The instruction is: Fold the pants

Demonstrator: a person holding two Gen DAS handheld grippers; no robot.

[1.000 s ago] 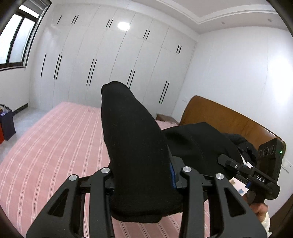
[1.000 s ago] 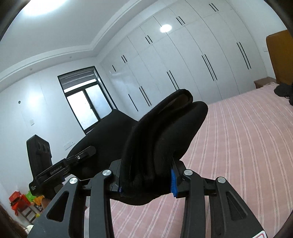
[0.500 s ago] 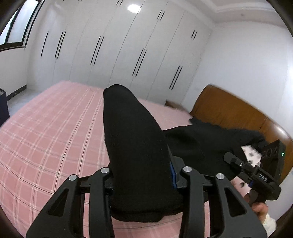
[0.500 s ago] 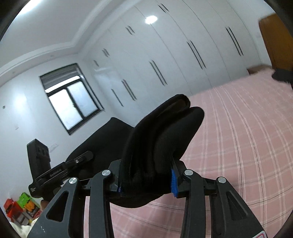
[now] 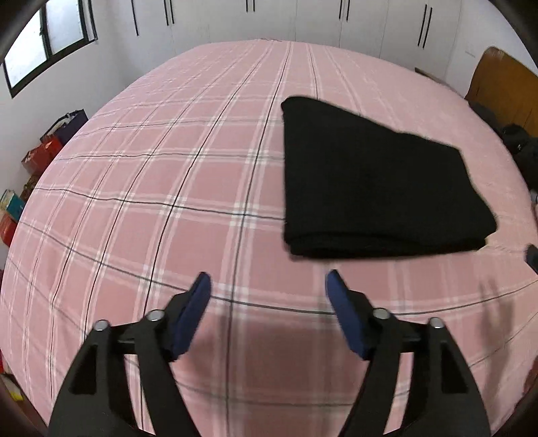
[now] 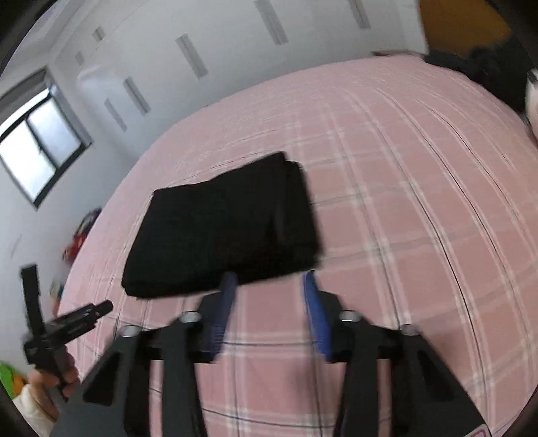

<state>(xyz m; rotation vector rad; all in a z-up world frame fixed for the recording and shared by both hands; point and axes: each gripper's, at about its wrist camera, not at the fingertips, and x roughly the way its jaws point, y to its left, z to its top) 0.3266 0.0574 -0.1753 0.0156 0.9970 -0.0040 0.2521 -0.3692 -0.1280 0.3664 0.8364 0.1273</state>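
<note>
The black pants (image 5: 370,181) lie folded into a flat, thick rectangle on the pink checked bed (image 5: 168,168). My left gripper (image 5: 269,285) is open and empty, just in front of the fold's near edge and to its left. In the right wrist view the folded pants (image 6: 222,228) lie ahead and slightly left. My right gripper (image 6: 269,285) is open and empty, its fingertips right at the near edge of the pants. The left gripper's body (image 6: 60,329) shows at the lower left of that view.
A wooden headboard (image 5: 504,84) with dark clothes (image 5: 521,144) is at the bed's right end. White wardrobes (image 5: 302,16) line the far wall. Bags and boxes (image 5: 40,151) stand on the floor left of the bed, under a window (image 5: 43,37).
Both grippers held the black pants up, shut on them. Now the pants lie folded on the bed and both grippers have opened and drawn back.
</note>
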